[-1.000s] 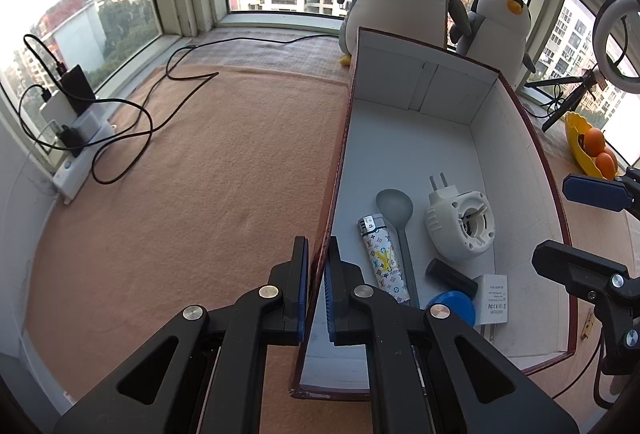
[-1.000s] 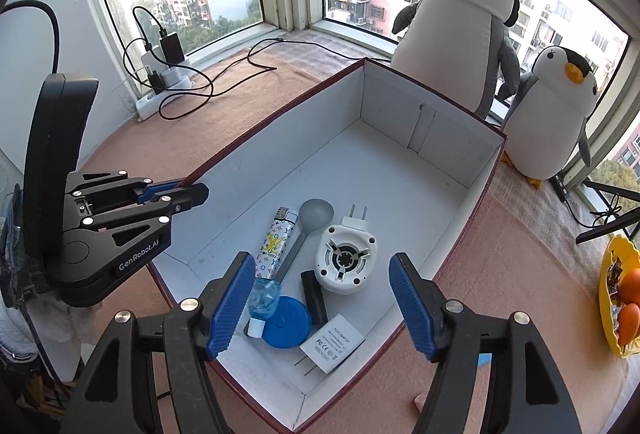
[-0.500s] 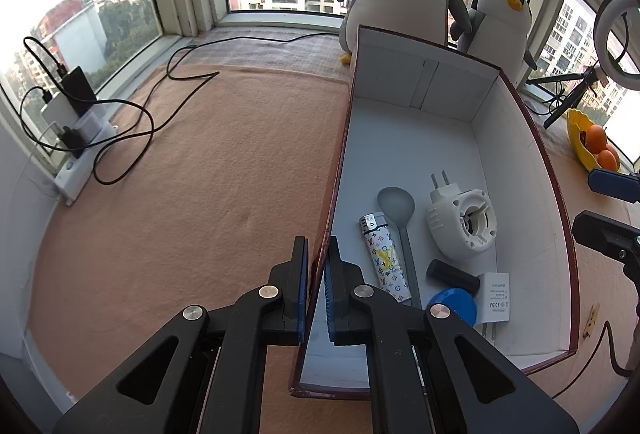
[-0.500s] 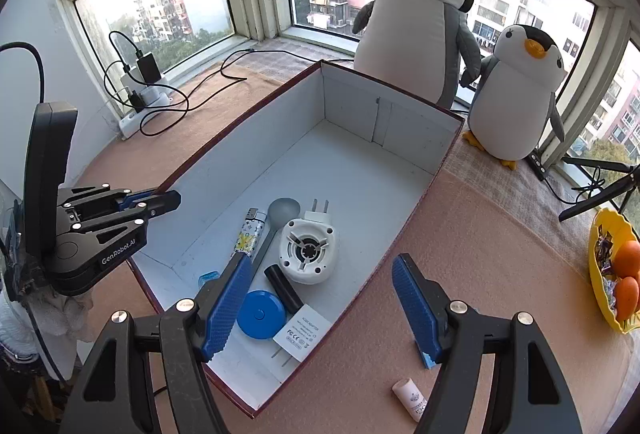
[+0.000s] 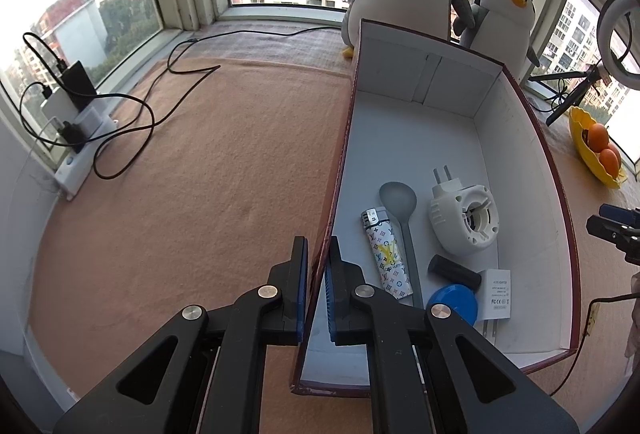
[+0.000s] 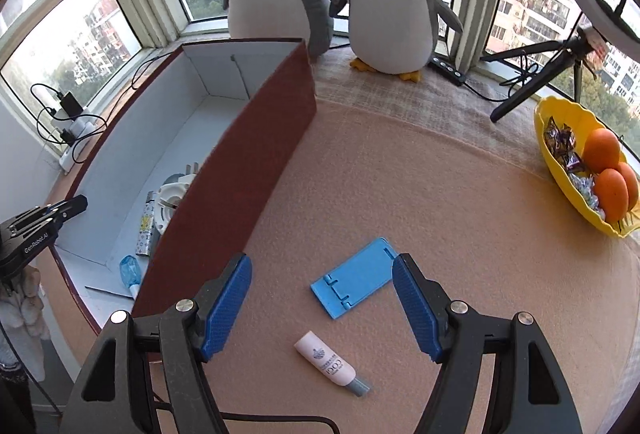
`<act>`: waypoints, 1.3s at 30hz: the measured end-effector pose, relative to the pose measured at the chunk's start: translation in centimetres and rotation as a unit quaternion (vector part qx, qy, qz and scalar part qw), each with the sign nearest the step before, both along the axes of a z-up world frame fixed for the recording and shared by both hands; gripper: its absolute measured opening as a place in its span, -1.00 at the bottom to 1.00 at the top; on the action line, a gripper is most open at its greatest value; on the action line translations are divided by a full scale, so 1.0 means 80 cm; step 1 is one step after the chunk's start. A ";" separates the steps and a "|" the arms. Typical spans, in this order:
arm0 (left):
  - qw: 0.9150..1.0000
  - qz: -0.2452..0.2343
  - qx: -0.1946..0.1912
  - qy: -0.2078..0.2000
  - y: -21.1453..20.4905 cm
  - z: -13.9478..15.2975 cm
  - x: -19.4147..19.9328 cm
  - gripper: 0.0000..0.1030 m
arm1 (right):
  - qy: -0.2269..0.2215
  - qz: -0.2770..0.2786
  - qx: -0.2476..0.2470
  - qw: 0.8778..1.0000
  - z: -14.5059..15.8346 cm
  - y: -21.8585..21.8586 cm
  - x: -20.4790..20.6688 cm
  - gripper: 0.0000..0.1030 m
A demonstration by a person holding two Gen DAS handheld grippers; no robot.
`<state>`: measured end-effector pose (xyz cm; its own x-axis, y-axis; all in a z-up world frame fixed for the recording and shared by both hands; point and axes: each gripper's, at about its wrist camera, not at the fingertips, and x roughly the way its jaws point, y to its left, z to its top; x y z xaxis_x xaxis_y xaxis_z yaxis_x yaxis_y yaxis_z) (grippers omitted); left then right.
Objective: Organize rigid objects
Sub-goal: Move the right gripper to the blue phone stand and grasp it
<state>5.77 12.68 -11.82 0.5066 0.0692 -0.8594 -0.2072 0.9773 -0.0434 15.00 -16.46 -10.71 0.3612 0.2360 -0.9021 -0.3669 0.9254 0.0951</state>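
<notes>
My left gripper [image 5: 316, 266] is shut on the left wall of the maroon box [image 5: 520, 138], one pad on each side of the wall. On the box's white floor lie a patterned lighter [image 5: 386, 254], a grey spoon [image 5: 400, 202], a white plug-in device [image 5: 466, 218], a black cylinder [image 5: 454, 272], a blue disc [image 5: 454, 308] and a white adapter [image 5: 496, 294]. My right gripper [image 6: 322, 262] stands open over the carpet, right of the box [image 6: 240, 154]. Below it lie a blue folding stand [image 6: 356, 278] and a small pink tube [image 6: 326, 358].
Two penguin plush toys [image 6: 392, 2] stand behind the box by the windows. A yellow bowl with oranges [image 6: 560, 170] sits at the right, next to a black tripod [image 6: 532, 86]. A power strip with cables [image 5: 76, 138] lies at the far left.
My right gripper has swung from above the box to the right, across its wall, and rolled; the blue stand and pink tube now lie under it. The left gripper has kept still.
</notes>
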 end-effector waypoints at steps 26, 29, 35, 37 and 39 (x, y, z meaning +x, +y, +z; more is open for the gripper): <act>1.000 0.014 -0.003 0.011 0.001 -0.002 -0.003 -0.64 | 0.148 -0.073 0.037 0.986 -0.100 -0.010 0.059 0.34; 1.000 0.015 -0.003 0.012 0.001 -0.002 -0.003 -0.64 | 0.130 -0.053 0.003 0.990 -0.101 0.008 0.064 0.33; 1.000 0.018 -0.007 0.011 0.004 -0.002 -0.003 -0.64 | 0.082 0.017 -0.084 0.993 -0.105 0.039 0.062 -0.02; 1.000 0.018 -0.007 0.011 0.004 -0.002 -0.003 -0.64 | 0.076 0.042 -0.092 0.992 -0.106 0.043 0.060 -0.06; 1.000 0.017 -0.008 0.011 0.003 -0.002 -0.003 -0.64 | 0.076 0.055 -0.093 0.991 -0.106 0.041 0.060 -0.14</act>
